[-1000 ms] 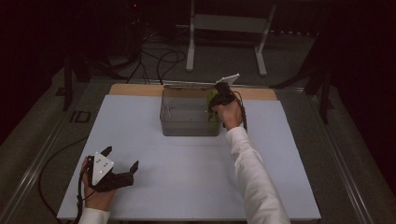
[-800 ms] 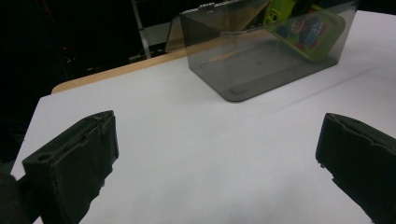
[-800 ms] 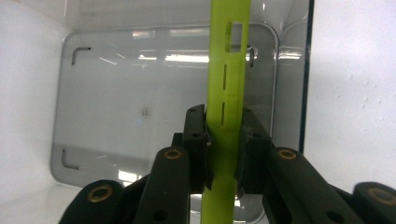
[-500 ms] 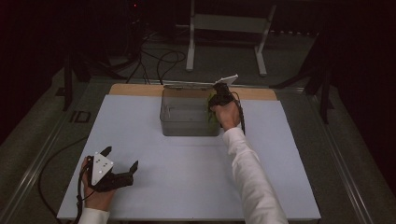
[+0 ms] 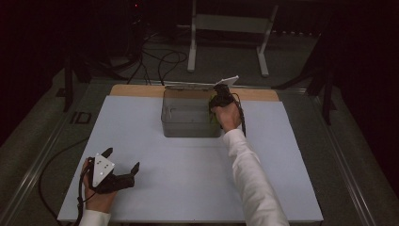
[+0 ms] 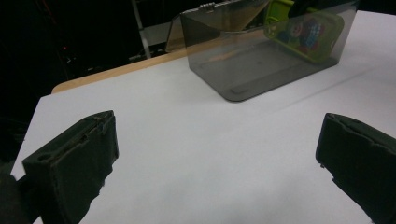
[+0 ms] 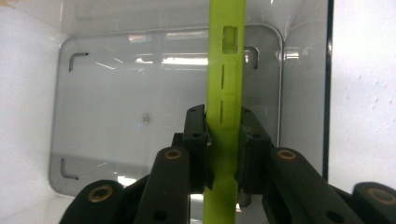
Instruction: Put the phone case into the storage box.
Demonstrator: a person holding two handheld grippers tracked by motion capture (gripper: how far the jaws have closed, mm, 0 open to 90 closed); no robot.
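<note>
A clear grey plastic bin (image 5: 188, 115) stands at the back middle of the white table. My right gripper (image 5: 216, 101) hangs over the bin's right end, shut on the edge of a flat lime-green case (image 7: 225, 93) held on edge inside the bin (image 7: 140, 93). The left gripper view shows that green case (image 6: 303, 32) through the bin wall (image 6: 243, 60), with colourful round shapes on its face. My left gripper (image 5: 123, 168) rests near the front left of the table, open, nothing between its fingers (image 6: 74, 158).
A white board (image 5: 188, 160) covers the table, with a wooden strip (image 5: 136, 90) along its back edge. A metal stand (image 5: 226, 28) and cables (image 5: 160, 61) lie on the floor behind the table.
The right hand and gripper have shifted very slightly at the bin. The left gripper has not moved.
</note>
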